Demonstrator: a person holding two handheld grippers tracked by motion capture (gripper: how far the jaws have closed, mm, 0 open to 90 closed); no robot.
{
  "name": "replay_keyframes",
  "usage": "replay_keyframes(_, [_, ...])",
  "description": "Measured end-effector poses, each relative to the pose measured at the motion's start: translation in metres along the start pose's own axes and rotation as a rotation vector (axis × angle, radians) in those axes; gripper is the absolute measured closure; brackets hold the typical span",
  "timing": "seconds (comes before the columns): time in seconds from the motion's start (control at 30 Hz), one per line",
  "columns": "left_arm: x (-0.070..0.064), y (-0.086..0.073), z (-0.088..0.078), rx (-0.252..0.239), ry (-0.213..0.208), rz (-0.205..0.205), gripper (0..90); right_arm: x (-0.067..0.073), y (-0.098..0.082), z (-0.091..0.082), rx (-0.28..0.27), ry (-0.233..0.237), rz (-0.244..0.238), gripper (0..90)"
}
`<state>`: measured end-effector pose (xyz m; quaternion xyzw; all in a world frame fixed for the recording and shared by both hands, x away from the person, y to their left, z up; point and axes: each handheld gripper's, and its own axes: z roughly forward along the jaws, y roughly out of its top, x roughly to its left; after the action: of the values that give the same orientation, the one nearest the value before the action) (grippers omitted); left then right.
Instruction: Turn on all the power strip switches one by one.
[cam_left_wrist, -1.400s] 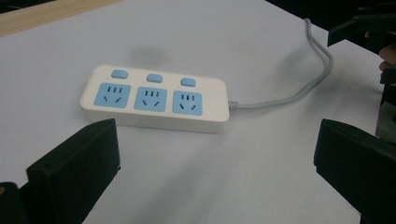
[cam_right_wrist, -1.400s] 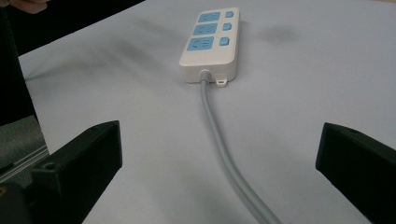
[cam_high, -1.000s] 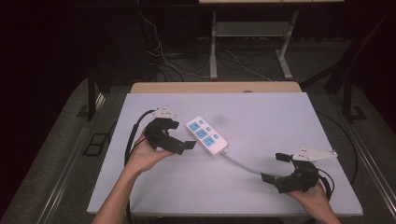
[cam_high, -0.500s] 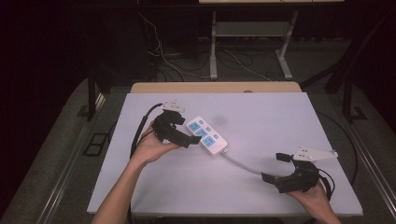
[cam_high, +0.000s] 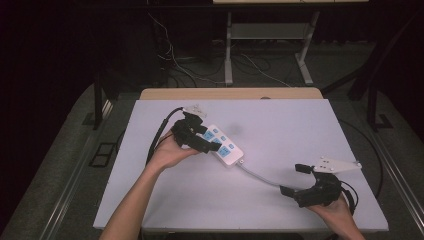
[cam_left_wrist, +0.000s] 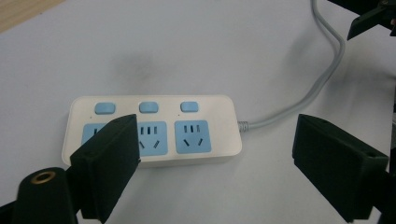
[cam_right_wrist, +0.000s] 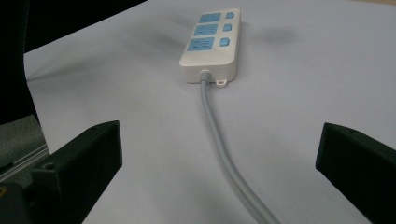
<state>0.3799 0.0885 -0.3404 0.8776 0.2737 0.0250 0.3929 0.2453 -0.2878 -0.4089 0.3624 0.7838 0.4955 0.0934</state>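
On the white table (cam_high: 280, 125), seen from the high view, the left gripper (cam_high: 216, 145) sits over the near-left end of the power strip (cam_high: 225, 146), held by the person's left hand (cam_high: 169, 152), with its black cable looping back toward the table's left edge. In the left gripper view the left gripper (cam_left_wrist: 217, 158) has its jaws apart and they have just been closing a little; 1 jaw stands in front of the leftmost socket of the power strip (cam_left_wrist: 154, 130), the other stands off beyond the strip's cord end. Whether either jaw touches the casing cannot be told; nothing is pinched.

The power strip lies flat, left of the table's middle, angled from upper left to lower right. It is white with 3 blue sockets in a row and 3 blue switches alongside them. Its grey cord (cam_high: 262, 176) leaves the lower-right end and curves across the table toward the right gripper (cam_high: 294, 180).

The right gripper rests near the table's front-right corner in the person's right hand (cam_high: 336, 212), a grey 3-cornered plate on top. In the right gripper view the right gripper (cam_right_wrist: 219, 154) has its jaws wide apart, and the cord (cam_right_wrist: 219, 144) runs between them without touching either, leading up to the power strip (cam_right_wrist: 212, 42) farther off.
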Motion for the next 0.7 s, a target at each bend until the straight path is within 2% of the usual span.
replay_keyframes(0.07, [0.001,0.002,0.003,0.007,-0.006,0.002,16.1,0.000,0.000,0.000,0.000,0.000,0.001,0.5])
replay_keyframes(0.13, [0.002,0.005,0.005,0.012,-0.005,0.006,22.8,0.000,0.000,-0.001,-0.001,-0.001,0.005,0.4])
replay_keyframes(0.23, [0.003,0.010,0.008,0.020,0.009,0.009,26.4,-0.001,0.000,-0.001,-0.002,-0.001,0.004,0.4])
replay_keyframes(0.33, [0.003,0.016,0.012,0.030,0.043,0.015,34.4,-0.001,0.000,-0.001,-0.001,-0.002,0.003,0.4])
replay_keyframes(0.4, [0.003,0.018,0.013,0.037,0.046,0.020,36.5,-0.001,0.000,-0.001,-0.001,-0.002,0.002,0.4])
replay_keyframes(0.43, [0.003,0.019,0.015,0.041,0.049,0.018,41.0,-0.001,0.000,-0.001,-0.001,-0.002,0.002,0.4])
replay_keyframes(0.53, [0.005,0.022,0.018,0.049,0.046,0.027,44.1,-0.001,0.000,-0.001,-0.002,-0.002,0.004,0.4])
replay_keyframes(0.57, [0.005,0.023,0.020,0.054,0.046,0.031,48.7,-0.001,0.000,-0.001,-0.002,-0.002,0.004,0.4])
replay_keyframes(0.7, [0.006,0.025,0.025,0.059,0.037,0.040,56.5,-0.002,0.000,-0.001,0.000,-0.003,0.003,0.4])
